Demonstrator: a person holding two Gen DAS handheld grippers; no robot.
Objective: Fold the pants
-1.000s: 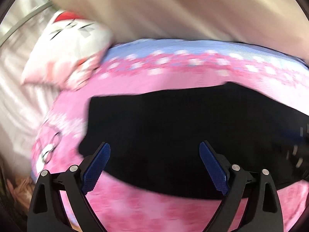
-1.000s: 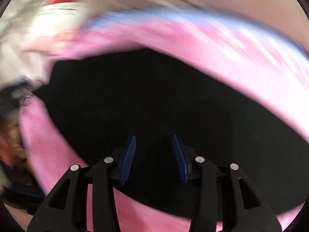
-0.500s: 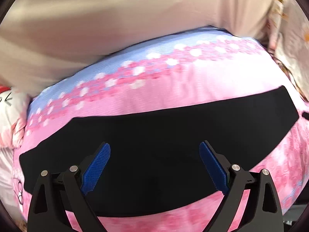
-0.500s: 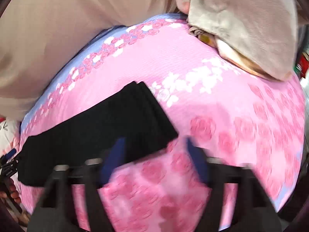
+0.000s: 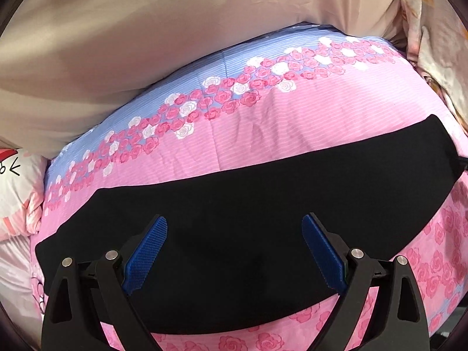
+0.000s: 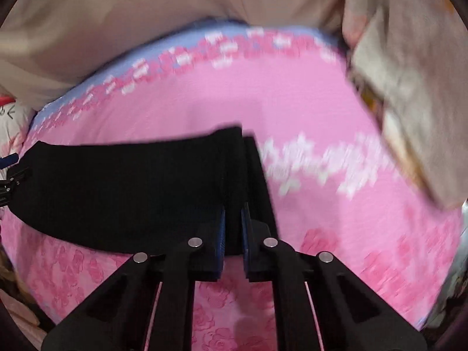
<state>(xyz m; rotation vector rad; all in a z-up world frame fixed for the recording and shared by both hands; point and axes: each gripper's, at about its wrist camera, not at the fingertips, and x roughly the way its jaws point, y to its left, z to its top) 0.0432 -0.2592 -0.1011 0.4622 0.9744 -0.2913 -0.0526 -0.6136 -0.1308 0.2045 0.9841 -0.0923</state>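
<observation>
Black pants (image 5: 263, 219) stretched in a long band across the pink rose-print bedspread (image 5: 278, 122), left gripper (image 5: 234, 251) spread wide above the cloth, gripping nothing, right gripper (image 6: 232, 234) pinched tight on the pants' end, beige curtain (image 5: 146, 29) behind

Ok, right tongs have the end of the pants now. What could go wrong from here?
1. The right tongs pinch only near the edge of the black pants; the cloth may slip out when lifted.
2. Two layers show at that end; possibly only one is caught, so the fold could come apart.
3. The left tongs are open above the pants, holding nothing, so the far end may drag across the pink quilt.
</observation>
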